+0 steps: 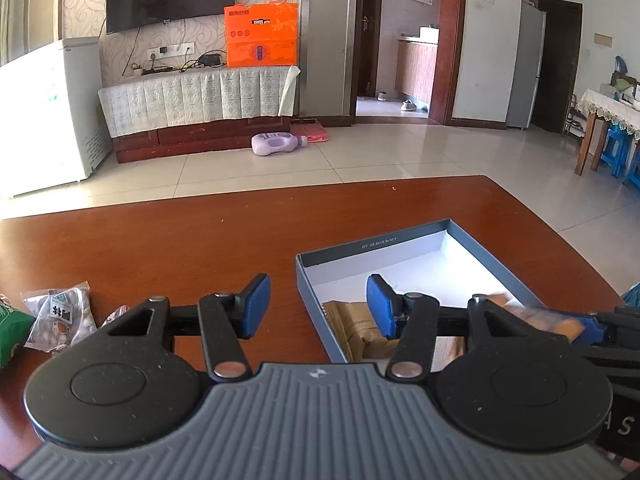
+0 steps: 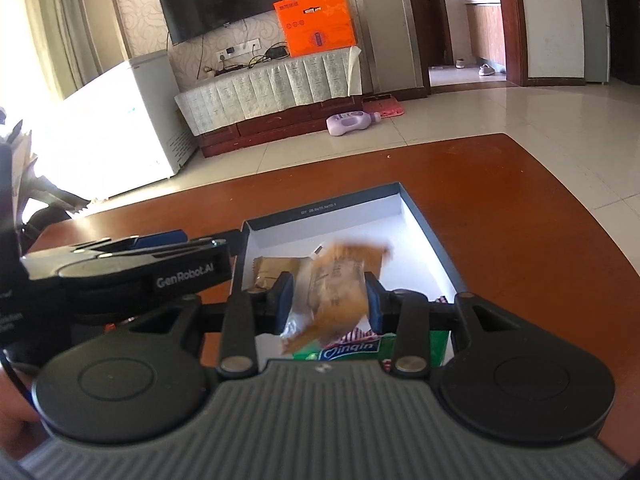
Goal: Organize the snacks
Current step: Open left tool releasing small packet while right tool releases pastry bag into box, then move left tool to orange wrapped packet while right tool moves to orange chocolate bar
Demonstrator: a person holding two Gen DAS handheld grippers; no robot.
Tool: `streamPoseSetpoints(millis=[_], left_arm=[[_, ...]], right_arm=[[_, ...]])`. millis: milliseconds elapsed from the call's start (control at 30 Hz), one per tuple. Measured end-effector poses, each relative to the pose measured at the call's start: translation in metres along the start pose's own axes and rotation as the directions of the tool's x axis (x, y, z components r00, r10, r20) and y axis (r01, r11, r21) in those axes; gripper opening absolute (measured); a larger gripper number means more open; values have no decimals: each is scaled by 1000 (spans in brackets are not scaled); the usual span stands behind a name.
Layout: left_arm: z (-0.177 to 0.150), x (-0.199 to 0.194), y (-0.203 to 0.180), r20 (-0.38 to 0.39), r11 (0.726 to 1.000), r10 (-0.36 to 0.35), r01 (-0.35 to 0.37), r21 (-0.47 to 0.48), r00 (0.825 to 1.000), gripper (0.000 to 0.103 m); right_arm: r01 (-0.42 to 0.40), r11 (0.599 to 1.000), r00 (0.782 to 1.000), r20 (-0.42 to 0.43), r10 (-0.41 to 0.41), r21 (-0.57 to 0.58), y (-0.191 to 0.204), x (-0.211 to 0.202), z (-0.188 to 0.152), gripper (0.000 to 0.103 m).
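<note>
A shallow blue box (image 1: 496, 258) with a white inside sits on the brown table; it also shows in the right wrist view (image 2: 432, 236). My right gripper (image 2: 330, 304) is over the box's near end, its jaws around an orange-brown snack packet (image 2: 338, 292), which looks blurred. A brown packet (image 2: 276, 270) and a green Qinqin packet (image 2: 360, 350) lie in the box. My left gripper (image 1: 318, 306) is open and empty over the box's left wall. A clear nut packet (image 1: 60, 316) and a green packet (image 1: 12, 328) lie on the table to its left.
The table's far edge (image 1: 280, 190) and right edge drop to a tiled floor. A purple bottle (image 1: 278, 143) lies on the floor by the TV cabinet. A white freezer (image 1: 44, 116) stands at the left. My left gripper's body (image 2: 132, 268) lies left of the box.
</note>
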State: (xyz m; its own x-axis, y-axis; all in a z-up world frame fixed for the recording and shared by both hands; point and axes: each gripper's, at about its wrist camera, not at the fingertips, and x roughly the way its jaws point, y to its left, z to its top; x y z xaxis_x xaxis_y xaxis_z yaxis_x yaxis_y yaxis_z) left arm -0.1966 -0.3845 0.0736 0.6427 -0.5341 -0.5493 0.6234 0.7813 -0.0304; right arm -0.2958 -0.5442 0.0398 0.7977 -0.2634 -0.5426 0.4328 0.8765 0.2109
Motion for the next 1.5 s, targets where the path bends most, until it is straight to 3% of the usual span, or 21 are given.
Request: streamPoseSetpoints(millis=[100, 400, 600, 833, 1033, 1133, 1333, 1500], left_arm=[[-1, -2, 0, -2, 1000, -1, 1, -7, 1000, 59], [-9, -13, 7, 8, 999, 4, -4, -40, 1000, 59], [-22, -37, 37, 21, 997, 33, -31, -76, 999, 59], [-38, -63, 99, 18, 980, 133, -128, -151, 991, 59], [-57, -69, 147, -20, 961, 188, -188, -202, 982, 59], [-68, -65, 165, -50, 956, 194, -200, -215, 980, 59], [-79, -53, 191, -96, 948, 162, -182, -261, 982, 59], [-82, -41, 197, -98, 952, 135, -156, -264, 986, 60]], right_arm=[[-1, 1000, 1000, 21, 1, 0, -1, -3, 0, 52], [-29, 1000, 995, 94, 30, -9, 4, -17, 1, 53], [-113, 993, 986, 115, 117, -42, 20, -28, 0, 53], [-221, 963, 973, 35, 229, -157, 62, -20, -8, 53], [-312, 904, 950, -108, 293, -291, 112, -4, -28, 51], [-323, 893, 945, -153, 288, -313, 131, 5, -37, 52], [-274, 925, 954, -196, 227, -264, 146, 26, -43, 52], [-311, 864, 950, -158, 269, -397, 164, 30, -49, 52]])
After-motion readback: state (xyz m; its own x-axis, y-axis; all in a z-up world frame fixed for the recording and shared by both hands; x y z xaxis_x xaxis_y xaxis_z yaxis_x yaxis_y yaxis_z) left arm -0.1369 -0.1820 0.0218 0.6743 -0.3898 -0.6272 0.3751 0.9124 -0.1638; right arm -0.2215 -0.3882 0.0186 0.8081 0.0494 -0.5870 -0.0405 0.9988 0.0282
